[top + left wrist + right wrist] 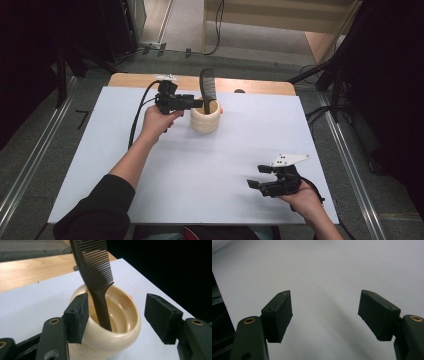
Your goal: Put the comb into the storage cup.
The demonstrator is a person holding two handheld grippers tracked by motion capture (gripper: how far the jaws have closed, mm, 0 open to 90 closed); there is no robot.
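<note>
I note the cream cup point(107, 330) standing just ahead of my left gripper point(116, 317), white mat point(200, 165) free around it. The dark comb point(96, 277) stands handle-down in the cup between the released jaws, untouched. My right gripper point(327, 315) hangs spread and unloaded over bare mat.

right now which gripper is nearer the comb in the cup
Left. The left gripper is right at the comb standing in the cup, jaws open; the right gripper is off near the table's front right.

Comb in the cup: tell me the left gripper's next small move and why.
Probably back the left gripper straight away from the cup. Its jaws stand open, clear of the comb, which leans handle-down inside the cup on its own, so a sideways pull could knock it.
</note>
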